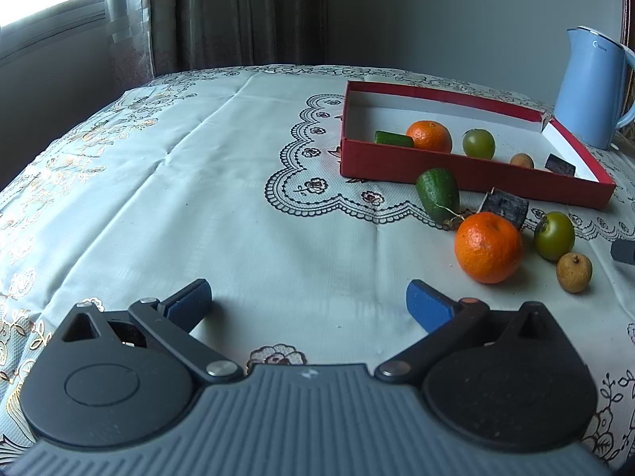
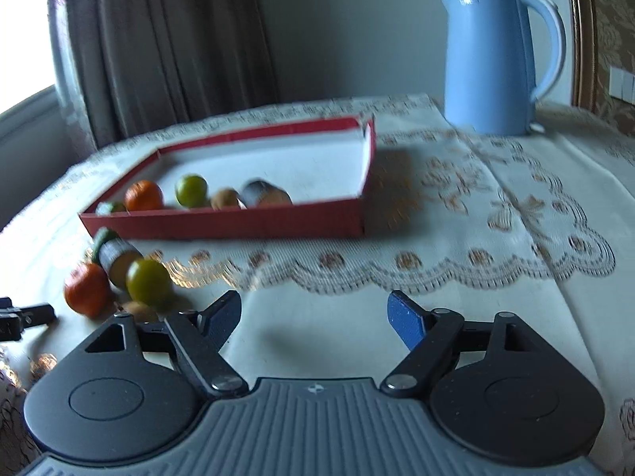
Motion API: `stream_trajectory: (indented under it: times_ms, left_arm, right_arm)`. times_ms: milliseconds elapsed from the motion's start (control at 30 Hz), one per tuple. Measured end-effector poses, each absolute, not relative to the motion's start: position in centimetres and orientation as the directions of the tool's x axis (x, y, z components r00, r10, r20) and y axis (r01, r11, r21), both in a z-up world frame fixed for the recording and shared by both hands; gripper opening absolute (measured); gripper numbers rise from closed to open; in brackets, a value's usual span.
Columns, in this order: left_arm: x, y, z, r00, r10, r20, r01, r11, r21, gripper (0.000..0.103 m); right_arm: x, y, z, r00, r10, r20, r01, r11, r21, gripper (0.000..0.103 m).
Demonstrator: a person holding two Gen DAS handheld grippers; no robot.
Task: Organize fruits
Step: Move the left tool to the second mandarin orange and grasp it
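Over the tablecloth [image 1: 278, 206], both grippers [image 1: 308, 305] [image 2: 313, 315] tilt downward, jaws apart.

Daylight from a window [image 1: 47, 12] beside brown curtains [image 1: 238, 12] falls on a grey wall [image 1: 436, 20] and embroidered tablecloth [image 1: 198, 178].

Your left gripper [image 1: 308, 304] sits low in the left wrist frame, angled downward, jaws spread wide, blue pads [image 1: 426, 306] facing each other with nothing between them. Your right gripper [image 2: 313, 317] fills the bottom of the right wrist frame, also tilted down, jaws parted, nothing in the gap; that frame is motion-blurred. A dark piece of your left gripper pokes in at the lower left edge there.
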State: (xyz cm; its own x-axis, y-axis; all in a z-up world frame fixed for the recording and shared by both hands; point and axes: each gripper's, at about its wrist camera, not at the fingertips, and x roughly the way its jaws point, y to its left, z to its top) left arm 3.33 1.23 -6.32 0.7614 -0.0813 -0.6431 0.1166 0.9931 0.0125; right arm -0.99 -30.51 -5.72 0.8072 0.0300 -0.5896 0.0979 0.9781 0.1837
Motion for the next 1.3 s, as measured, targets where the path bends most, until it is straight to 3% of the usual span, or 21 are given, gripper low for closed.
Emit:
stream_trajectory:
  times_ms: [167, 267, 533, 800, 1233, 1300]
  left_arm:
    - [3.3, 1.1, -6.3, 0.762, -0.079, -0.642, 0.116, 0.993, 0.015, 0.103]
    - [3.2, 1.2, -6.3, 0.762, -0.082, -0.642, 0.117, 0.993, 0.012, 0.103]
    - [2.1, 0.4, -5.6, 0.794, -0.086, -0.601, 0.128, 0.991, 0.026, 0.103]
    - [0.4, -4.2, -3.1, 0.822, -0.208, -0.53, 0.264, 0.964, 0.031, 0.103]
    - [2.5, -7.8, -4.4, 0.813, -0.161, -0.56, 0.264, 0.958, 0.109, 0.103]
    - [2.6, -7.9, -4.7, 0.812, -0.148, -0.565, 0.262, 0.957, 0.126, 0.097]
  right_arm:
    - [-0.8, -29.0, -6.0, 0.783, -0.019, -0.622, 0.088, 0.993, 0.081, 0.092]
    - [-0.4, -28.7, -6.0, 0.765, -0.063, -0.641, 0.12, 0.992, 0.046, 0.103]
    - [-0.5, -29.0, -6.1, 0.765, -0.055, -0.642, 0.12, 0.991, 0.058, 0.103]
    - [-0.5, -29.0, -6.1, 0.765, -0.055, -0.642, 0.12, 0.991, 0.058, 0.103]
    - [-0.5, -29.0, -6.1, 0.765, -0.055, -0.642, 0.121, 0.991, 0.059, 0.103]
    - [-0.5, -29.0, -6.1, 0.765, -0.055, -0.642, 0.121, 0.991, 0.058, 0.103]
